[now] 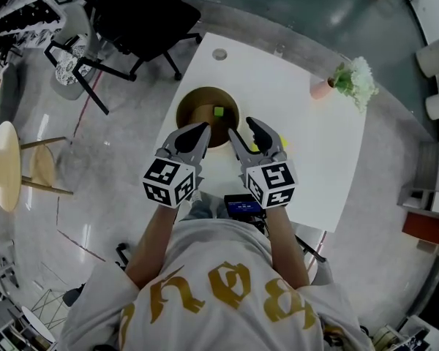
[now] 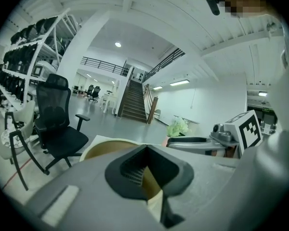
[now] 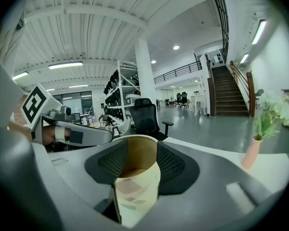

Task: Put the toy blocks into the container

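Observation:
A round container (image 1: 197, 108), brown inside, stands on the white table (image 1: 314, 159) with a green block (image 1: 219, 112) in it. Both grippers hover side by side over the table's near edge, just short of the container. My left gripper (image 1: 200, 131) has its jaws close together with nothing between them; past its tips the container (image 2: 103, 147) shows. My right gripper (image 1: 250, 134) is shut on a pale yellow block (image 1: 255, 147). That block (image 3: 135, 196) fills the gap between the right jaws, with the container's brown wall (image 3: 140, 153) behind it.
A pink vase with white flowers (image 1: 336, 82) stands at the table's far right. A black office chair (image 1: 143, 20) is beyond the table's far left corner. A wooden stool (image 1: 7, 163) stands on the floor at left. A small dark device (image 1: 243, 205) hangs at the person's waist.

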Demonstrator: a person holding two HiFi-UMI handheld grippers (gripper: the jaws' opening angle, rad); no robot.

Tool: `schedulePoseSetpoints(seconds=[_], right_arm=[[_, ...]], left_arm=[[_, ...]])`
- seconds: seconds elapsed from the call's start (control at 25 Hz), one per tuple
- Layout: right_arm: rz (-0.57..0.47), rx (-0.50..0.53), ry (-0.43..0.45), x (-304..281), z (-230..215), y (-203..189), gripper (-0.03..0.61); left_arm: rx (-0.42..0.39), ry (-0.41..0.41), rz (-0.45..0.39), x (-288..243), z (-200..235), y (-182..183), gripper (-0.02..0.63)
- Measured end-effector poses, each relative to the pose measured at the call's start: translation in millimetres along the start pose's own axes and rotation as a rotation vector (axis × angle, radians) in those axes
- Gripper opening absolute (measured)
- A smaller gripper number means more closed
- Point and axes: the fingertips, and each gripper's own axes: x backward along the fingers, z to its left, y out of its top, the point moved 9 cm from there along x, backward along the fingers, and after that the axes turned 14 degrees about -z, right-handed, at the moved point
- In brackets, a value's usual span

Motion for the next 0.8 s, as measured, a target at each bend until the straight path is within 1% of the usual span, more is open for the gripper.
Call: schedulePoseSetpoints(seconds=[0.12, 0.24, 0.32, 0.56, 0.8], right_arm=[[-0.007, -0.003, -0.014, 11, -9, 1, 0.216], [-0.011, -0.009, -0.030, 22, -21, 1, 0.216], [-0.015, -0.011, -0.042, 29, -29, 2, 0.216], [-0.027, -0.020, -0.075, 48, -51, 3, 0.215], [-0.011, -0.030, -0.105, 62, -72, -5, 0.215]], left_arm=[[-0.009, -0.020, 0.001, -7, -14, -1, 0.000], [0.031, -0.035, -0.014, -15, -26, -5, 0.000], [0.038, -0.050, -0.011, -20, -34, -7, 0.000], [-0.015, -0.104, 0.014, -34, -64, -7, 0.000], [-0.017, -0.133, 0.030, -49, -85, -12, 0.000]])
